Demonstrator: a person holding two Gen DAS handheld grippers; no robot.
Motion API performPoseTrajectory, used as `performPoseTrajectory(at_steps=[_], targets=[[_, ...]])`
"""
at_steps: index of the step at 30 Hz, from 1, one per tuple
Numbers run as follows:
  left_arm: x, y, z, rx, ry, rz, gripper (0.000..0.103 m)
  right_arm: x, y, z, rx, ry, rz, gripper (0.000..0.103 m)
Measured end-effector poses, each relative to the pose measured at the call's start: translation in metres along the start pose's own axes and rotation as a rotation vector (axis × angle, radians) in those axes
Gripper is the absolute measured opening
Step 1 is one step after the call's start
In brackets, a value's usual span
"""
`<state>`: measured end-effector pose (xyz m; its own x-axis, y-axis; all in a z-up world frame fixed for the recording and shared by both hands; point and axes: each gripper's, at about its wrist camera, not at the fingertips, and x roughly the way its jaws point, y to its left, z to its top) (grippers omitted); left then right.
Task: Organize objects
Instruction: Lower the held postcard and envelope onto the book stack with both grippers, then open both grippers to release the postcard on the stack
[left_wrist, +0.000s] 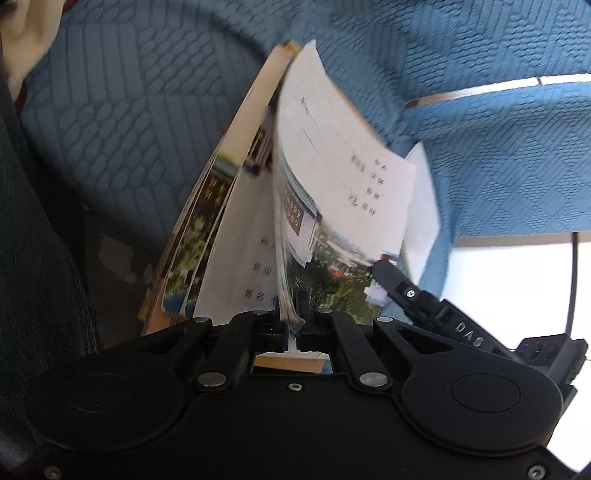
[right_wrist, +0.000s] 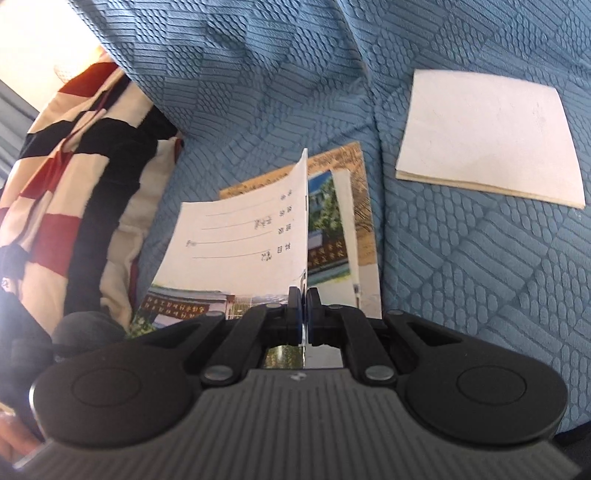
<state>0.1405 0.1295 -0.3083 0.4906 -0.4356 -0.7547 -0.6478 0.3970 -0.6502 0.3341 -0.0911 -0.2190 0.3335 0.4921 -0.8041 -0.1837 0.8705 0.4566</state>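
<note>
We have both grippers pinching notebooks: left gripper (left_wrist: 293, 325) fingers clamp a notebook (left_wrist: 332, 173) by its edge, right gripper (right_wrist: 304, 314) fingers squeeze another's cover (right_wrist: 240, 236), over the blue sofa (right_wrist: 461, 277).

Both wrist views look steeply down, close; sharing the booklets (left_wrist: 343, 177).

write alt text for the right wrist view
The right gripper is shut on the edge of a thin booklet above a blue textured sofa. A white book lies further right, a striped cushion left.
</note>
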Motion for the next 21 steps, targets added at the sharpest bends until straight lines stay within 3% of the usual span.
performPoseTrajectory(at_steps=[5,9,12,14,17,21], targets=[[0.004,-0.002,-0.002,0.002,-0.011,0.009,0.003,0.001,-0.003,0.003,-0.007,0.011,-0.011,0.007],[0.000,-0.005,-0.001,0.023,-0.011,0.015,0.008,-0.002,-0.001,0.007,-0.008,0.034,-0.055,0.014],[-0.007,-0.002,-0.002,0.027,0.003,0.027,0.018,-0.005,0.000,0.008,-0.013,0.063,-0.096,0.017],[-0.013,-0.004,-0.005,0.044,0.000,0.032,0.040,-0.011,0.000,0.007,-0.019,0.069,-0.104,0.026],[-0.027,-0.011,-0.013,0.091,-0.031,0.091,0.056,-0.026,0.005,0.005,-0.038,0.046,-0.124,0.039],[-0.052,-0.016,-0.027,0.131,-0.079,0.143,0.063,-0.051,0.016,0.003,-0.076,0.004,-0.144,0.040]])
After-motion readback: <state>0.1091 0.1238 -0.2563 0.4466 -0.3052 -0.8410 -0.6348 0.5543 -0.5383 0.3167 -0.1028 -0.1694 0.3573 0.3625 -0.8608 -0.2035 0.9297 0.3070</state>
